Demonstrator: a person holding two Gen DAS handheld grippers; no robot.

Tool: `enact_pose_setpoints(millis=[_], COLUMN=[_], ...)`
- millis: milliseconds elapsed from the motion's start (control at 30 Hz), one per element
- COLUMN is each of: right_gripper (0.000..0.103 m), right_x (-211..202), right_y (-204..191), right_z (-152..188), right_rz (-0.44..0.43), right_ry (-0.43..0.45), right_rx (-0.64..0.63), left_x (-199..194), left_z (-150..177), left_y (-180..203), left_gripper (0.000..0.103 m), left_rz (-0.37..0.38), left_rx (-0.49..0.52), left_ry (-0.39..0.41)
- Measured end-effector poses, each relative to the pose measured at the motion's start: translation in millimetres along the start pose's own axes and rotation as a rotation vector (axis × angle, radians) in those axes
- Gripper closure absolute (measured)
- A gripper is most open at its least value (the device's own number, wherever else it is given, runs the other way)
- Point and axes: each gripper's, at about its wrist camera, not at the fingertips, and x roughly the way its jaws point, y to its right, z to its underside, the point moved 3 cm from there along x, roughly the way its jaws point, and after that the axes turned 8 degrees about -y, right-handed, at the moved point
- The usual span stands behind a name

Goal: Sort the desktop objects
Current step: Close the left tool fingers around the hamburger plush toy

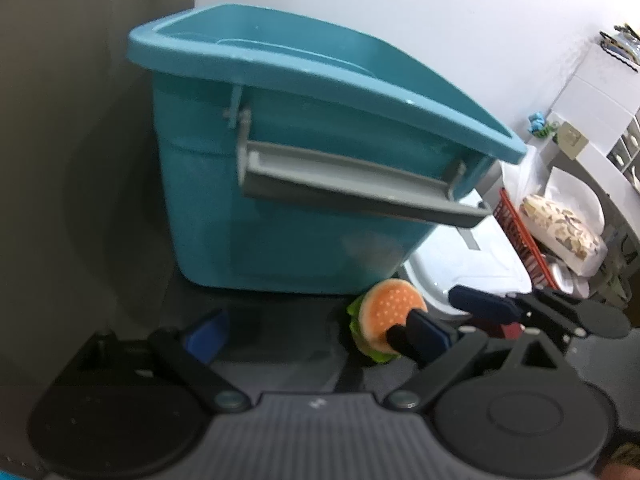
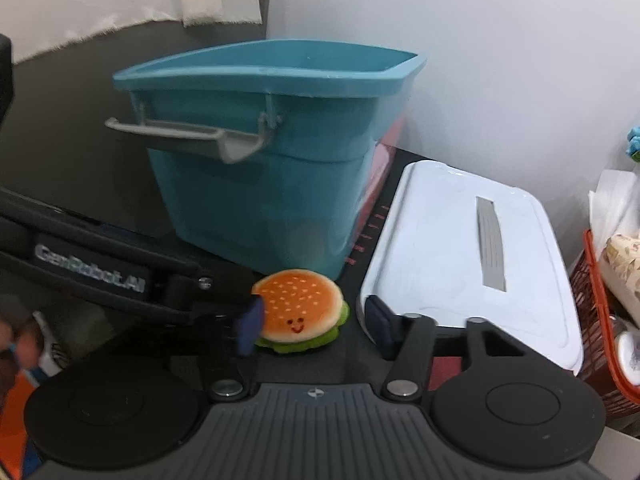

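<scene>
Our right gripper (image 2: 314,326): jaws apart, the plush burger (image 2: 300,310) between them on the dark bench (image 2: 72,152), unpressed. Our left gripper (image 1: 316,332): released, empty. Behind the burger: teal bin (image 2: 256,184). Right: white lid (image 2: 472,256), red basket (image 2: 596,320).

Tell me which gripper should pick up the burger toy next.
Right. The right gripper stands open astride the burger toy, one finger beside its edge, none visibly pressing. The left gripper is open too, but the toy lies past its right finger, not between them.
</scene>
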Motion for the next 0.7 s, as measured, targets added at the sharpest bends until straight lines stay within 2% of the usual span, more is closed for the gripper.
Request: enact_pose_setpoints(millis=[167, 300, 367, 567, 667, 700], right_gripper=[0.040, 0.054, 0.057, 0.057, 0.055, 0.050], right_x=[8, 11, 10, 4, -1, -2], right_y=[-5, -9, -11, -17, -19, -18], right_z=[2, 4, 5, 7, 8, 8], right_rz=[-0.056, -0.084, -0.093, -0.112, -0.102, -0.096], right_ry=[-0.006, -0.006, 0.001, -0.024, -0.060, -0.063], right_rx=[-0.019, -0.040, -0.060, -0.106, -0.112, -0.099], left_x=[3, 5, 6, 9, 12, 13], left_z=[-3, -7, -8, -9, -9, -9], left_y=[2, 1, 0, 8, 11, 13], left_gripper=[0.006, 0.006, 0.006, 0.006, 0.008, 0.008], left_rz=[0.007, 0.003, 0.002, 0.007, 0.011, 0.013], left_rx=[-0.005, -0.017, -0.021, -0.006, 0.001, 0.004], left_ry=[0.001, 0.004, 0.004, -0.007, -0.019, -0.023])
